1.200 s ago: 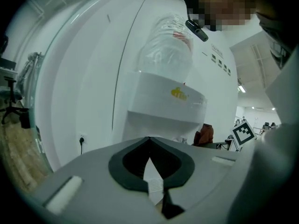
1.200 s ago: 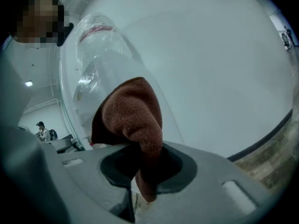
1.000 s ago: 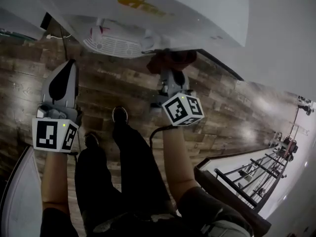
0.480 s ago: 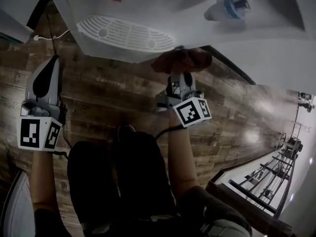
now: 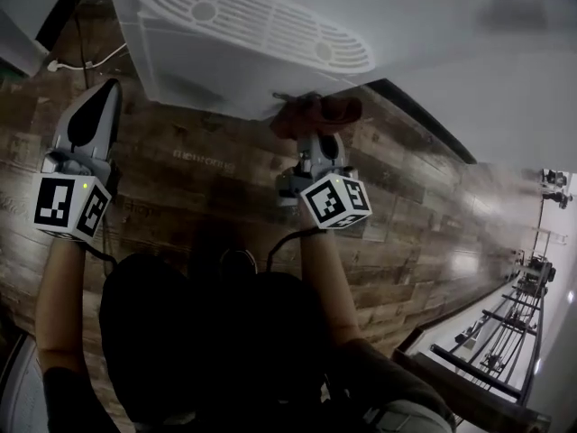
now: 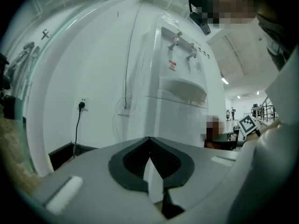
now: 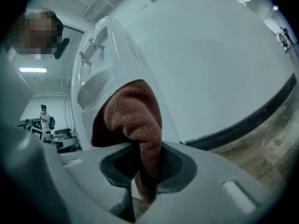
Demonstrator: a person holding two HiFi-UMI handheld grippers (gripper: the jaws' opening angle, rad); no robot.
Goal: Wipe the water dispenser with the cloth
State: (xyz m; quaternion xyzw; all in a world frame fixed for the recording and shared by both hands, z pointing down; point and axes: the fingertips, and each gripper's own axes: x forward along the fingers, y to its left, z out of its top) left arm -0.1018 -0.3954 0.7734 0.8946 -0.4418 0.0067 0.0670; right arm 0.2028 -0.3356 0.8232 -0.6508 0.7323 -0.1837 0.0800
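Right jaws on cloth (image 7: 133, 120), wood floor (image 5: 180, 183) below

White water dispenser (image 5: 194, 66) upright by wall, bunched reddish-brown cloth (image 5: 317, 111) pinched in right tool (image 5: 317, 135), against its front corner

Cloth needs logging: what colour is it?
Reddish-brown cloth; right gripper view shows it best.

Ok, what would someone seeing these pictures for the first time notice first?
The white water dispenser fills the top of the head view. A rust-brown cloth, clamped in the right gripper, sits at its front, below the drip tray; the left gripper hangs shut and empty over the wood floor.
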